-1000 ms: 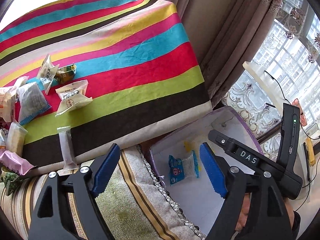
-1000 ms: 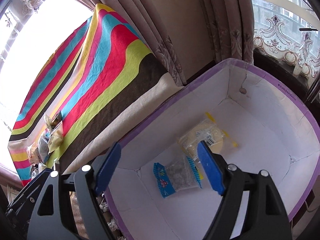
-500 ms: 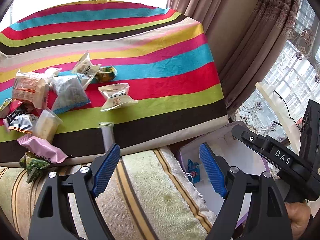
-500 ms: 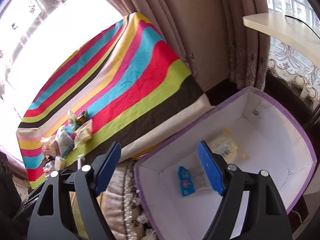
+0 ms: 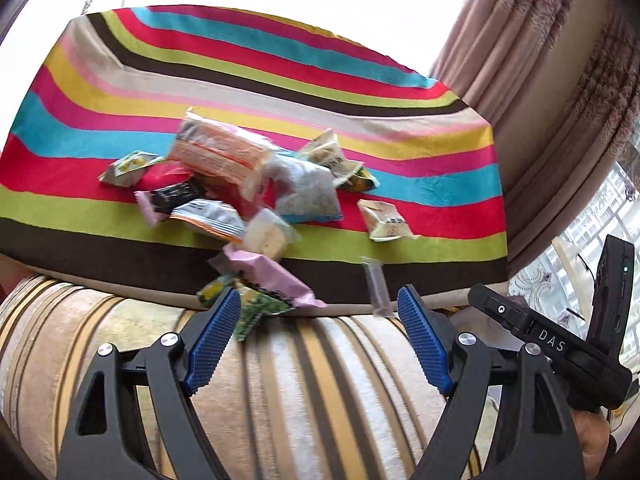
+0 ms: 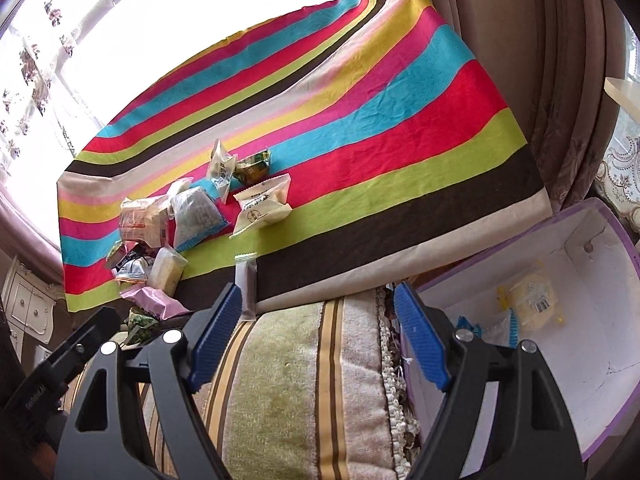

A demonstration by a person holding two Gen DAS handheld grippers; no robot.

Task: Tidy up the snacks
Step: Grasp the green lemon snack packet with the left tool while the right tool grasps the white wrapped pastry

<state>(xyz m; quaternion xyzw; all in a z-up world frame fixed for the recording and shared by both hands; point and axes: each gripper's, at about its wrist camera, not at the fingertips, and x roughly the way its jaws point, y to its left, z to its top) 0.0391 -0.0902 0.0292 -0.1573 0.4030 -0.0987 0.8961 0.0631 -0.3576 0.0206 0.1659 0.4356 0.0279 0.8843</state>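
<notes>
Your left gripper (image 5: 319, 336) and your right gripper (image 6: 318, 334) both hang over the striped beige-and-brown cushion (image 6: 296, 392) with jaws spread wide and nothing between them. The heap of small wrapped snack packets (image 5: 240, 188) lies on the surface under the bright multicoloured striped cloth (image 6: 360, 92), with a slim clear stick packet (image 6: 246, 284) at its near edge. To your right, the white purple-rimmed cardboard box (image 6: 592, 364) holds a yellowish bag (image 6: 534, 300) and a blue-edged packet (image 6: 500, 330).
</notes>
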